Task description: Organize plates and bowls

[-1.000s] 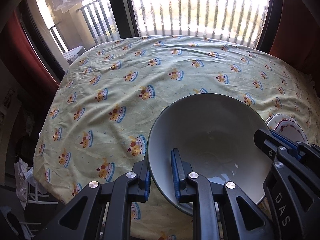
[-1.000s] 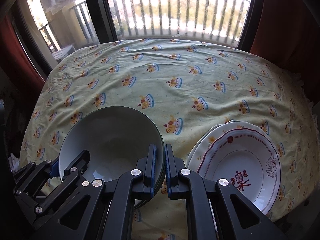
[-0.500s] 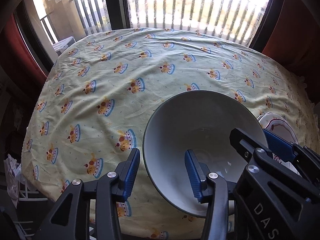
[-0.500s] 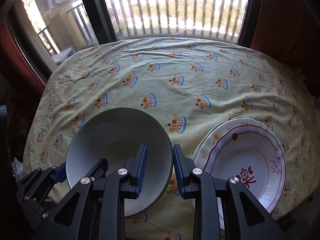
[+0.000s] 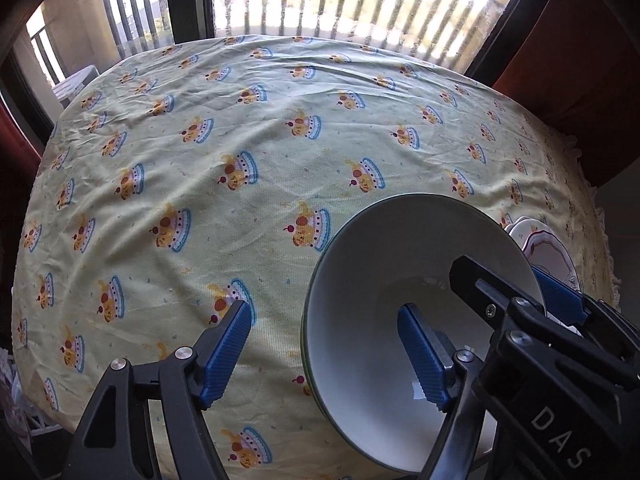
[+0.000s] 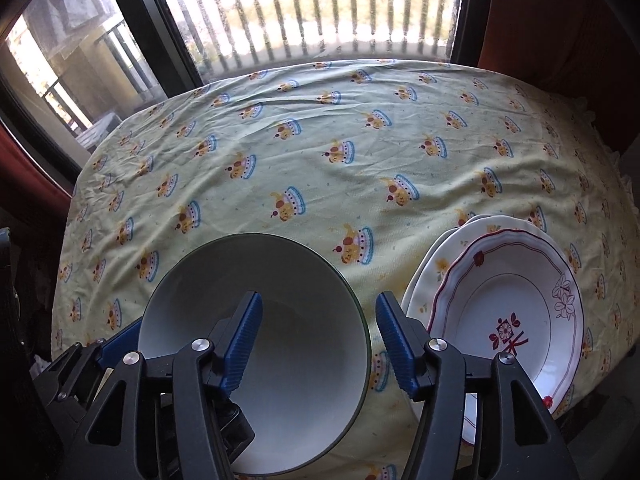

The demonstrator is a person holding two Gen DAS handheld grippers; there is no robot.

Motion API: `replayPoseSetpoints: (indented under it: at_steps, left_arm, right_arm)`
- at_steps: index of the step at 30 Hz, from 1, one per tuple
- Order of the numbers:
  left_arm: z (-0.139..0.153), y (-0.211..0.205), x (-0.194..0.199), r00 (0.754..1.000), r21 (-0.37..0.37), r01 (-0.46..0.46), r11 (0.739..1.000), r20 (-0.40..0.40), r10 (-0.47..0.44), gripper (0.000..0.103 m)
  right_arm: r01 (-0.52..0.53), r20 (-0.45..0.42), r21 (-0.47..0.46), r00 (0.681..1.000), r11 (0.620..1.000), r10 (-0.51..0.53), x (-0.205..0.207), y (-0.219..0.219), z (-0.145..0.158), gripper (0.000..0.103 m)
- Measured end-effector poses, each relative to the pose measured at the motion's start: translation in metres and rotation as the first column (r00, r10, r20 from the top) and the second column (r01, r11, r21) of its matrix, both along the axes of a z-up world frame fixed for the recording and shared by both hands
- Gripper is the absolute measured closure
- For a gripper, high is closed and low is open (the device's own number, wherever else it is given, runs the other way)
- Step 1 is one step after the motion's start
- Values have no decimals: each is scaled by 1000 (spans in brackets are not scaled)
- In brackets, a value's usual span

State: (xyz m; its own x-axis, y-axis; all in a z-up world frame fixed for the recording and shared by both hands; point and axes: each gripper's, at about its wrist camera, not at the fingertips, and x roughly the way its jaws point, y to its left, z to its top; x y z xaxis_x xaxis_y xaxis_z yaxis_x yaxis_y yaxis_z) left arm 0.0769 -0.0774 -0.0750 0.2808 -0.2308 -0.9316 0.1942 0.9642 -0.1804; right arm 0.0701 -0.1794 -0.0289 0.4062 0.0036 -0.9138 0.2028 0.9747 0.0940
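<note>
A large pale bowl with a dark green rim (image 5: 372, 280) (image 6: 288, 296) sits on the tablecloth near the front edge. My left gripper (image 5: 326, 350) is open, its jaws straddling the bowl's left rim without pinching it. My right gripper (image 6: 318, 338) is open, its jaws straddling the bowl's right rim. To the right lies a stack of white plates, the top one with a red scalloped line and flower print (image 6: 516, 312); its edge also shows in the left wrist view (image 5: 548, 248). The right gripper's fingers (image 5: 560, 300) show in the left wrist view.
A yellow tablecloth with a cake pattern (image 6: 340, 152) covers the table. Behind it are a window with a balcony railing (image 6: 320, 12) and red curtains (image 6: 560, 20) at the sides. The table's front edge runs just below the bowl and plates.
Both grippers have opened: each was shut on the bowl's rim a second ago and now stands wide. The bowl has stayed in place on the cloth.
</note>
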Motion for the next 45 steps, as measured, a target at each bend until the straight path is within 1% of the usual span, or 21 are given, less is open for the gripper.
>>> replayPoseSetpoints:
  at_steps: [2,4,5,8,11,13,17,21,25,29,34,37,39,42,45]
  left_arm:
    - [-5,-1,4,999,-26,35,999,-23,-35,28]
    - [-11,-2,9,995,-78,67,995,-68,-73,30]
    - [-13,-2,10,993,-96,80,992,-78,-87,33]
    - [-19,-4,14,987,-118,112,987,-104,-125,36]
    - [-26,-6,15,980,-129,137,982,-124,-153,39]
    - [-27,-5,15,979,-137,146,980,-122,-163,38]
    - [-27,-5,17,977,-148,152,977,-126,-171,39]
    - [-27,-5,17,976,-147,149,978,-138,-169,39]
    - [-25,-7,16,979,-125,137,983,-135,-154,39]
    - [-21,-12,10,985,-75,126,989,-105,-133,39]
    - [-22,-15,6,993,-47,41,998,-108,-45,39]
    - [-21,-19,2,996,-18,-10,1000,-92,8,39]
    - [-19,-23,-2,996,10,-38,999,-76,38,38]
    - [-19,-24,-5,995,36,-75,997,-70,77,37]
    - [-18,-26,-6,993,54,-95,994,-70,99,37]
  right_arm:
    - [30,-14,-12,999,999,-30,1,-1,-2,40]
    - [65,-33,-23,997,998,-65,2,-3,-4,40]
    - [81,-44,-22,996,996,-82,2,-3,-6,40]
    - [123,-64,-11,990,992,-124,2,-5,-9,40]
    - [148,-87,-26,985,989,-150,1,-4,-13,40]
    - [160,-101,-33,982,987,-162,0,-3,-16,40]
    - [192,-112,-18,975,981,-193,-1,-6,-21,38]
    - [191,-121,-7,974,981,-191,3,-9,-24,38]
    - [178,-125,20,977,984,-174,6,-12,-30,38]
    - [154,-124,58,982,986,-146,6,-17,-34,38]
    - [90,-118,122,990,988,-76,7,-26,-37,38]
    - [68,-132,183,990,981,-44,11,-34,-41,38]
    - [34,-133,217,991,976,-5,13,-39,-44,38]
    - [-20,-129,247,990,969,54,14,-41,-46,44]
    - [-66,-119,282,987,957,104,17,-42,-47,52]
